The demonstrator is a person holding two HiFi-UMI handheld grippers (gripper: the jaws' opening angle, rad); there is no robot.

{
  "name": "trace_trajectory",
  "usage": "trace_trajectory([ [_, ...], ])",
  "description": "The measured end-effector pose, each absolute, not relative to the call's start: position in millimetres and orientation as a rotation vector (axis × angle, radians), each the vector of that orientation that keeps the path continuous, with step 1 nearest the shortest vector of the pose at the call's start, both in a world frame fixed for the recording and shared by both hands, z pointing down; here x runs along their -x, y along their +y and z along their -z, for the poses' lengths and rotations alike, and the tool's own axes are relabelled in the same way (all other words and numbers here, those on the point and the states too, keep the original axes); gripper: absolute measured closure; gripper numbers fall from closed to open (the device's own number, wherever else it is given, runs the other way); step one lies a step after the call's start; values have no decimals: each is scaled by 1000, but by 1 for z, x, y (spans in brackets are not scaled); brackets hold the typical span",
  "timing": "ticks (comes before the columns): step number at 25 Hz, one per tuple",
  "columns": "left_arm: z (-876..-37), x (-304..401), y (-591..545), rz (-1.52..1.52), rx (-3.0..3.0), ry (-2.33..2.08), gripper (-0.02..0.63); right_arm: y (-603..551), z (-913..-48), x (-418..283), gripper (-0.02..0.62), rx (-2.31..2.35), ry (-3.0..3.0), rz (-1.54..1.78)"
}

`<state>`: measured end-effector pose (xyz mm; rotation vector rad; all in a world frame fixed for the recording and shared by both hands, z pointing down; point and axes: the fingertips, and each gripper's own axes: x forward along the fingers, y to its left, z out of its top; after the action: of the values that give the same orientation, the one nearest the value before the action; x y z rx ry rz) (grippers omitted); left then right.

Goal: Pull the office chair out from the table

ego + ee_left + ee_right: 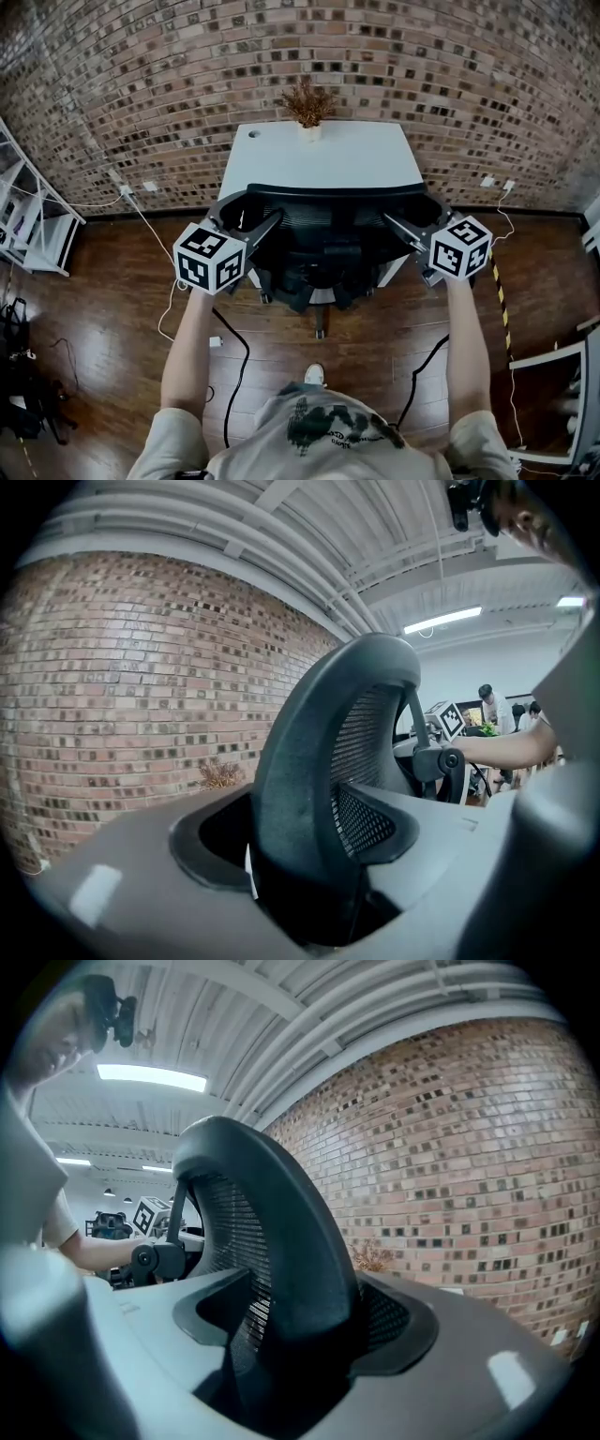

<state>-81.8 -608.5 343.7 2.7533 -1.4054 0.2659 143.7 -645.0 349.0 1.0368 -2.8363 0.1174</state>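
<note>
Gripping office chair (323, 234) backrest both sides, left gripper (251, 214) clamped on left edge, right gripper (412, 211) clamped on right edge, chair up against white surface (319, 159).

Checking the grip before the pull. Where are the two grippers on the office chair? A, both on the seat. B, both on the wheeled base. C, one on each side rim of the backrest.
C: the left gripper and the right gripper each have a side rim of the office chair backrest between their jaws, on opposite sides.
</note>
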Motion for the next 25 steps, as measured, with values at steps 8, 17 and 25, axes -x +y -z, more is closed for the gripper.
trace_trajectory([
  [8, -347, 75, -577, -239, -2738, -1390, 319, -611, -352, -151, 261, -1053, -2861, -156],
  [17, -347, 66, -518, -220, -2729, -1401, 318, -549, -352, -162, 265, -1051, -2887, -186],
  [25, -347, 69, -470, -184, -2700, -1426, 316, -506, -353, -161, 264, -1043, -2892, -192],
])
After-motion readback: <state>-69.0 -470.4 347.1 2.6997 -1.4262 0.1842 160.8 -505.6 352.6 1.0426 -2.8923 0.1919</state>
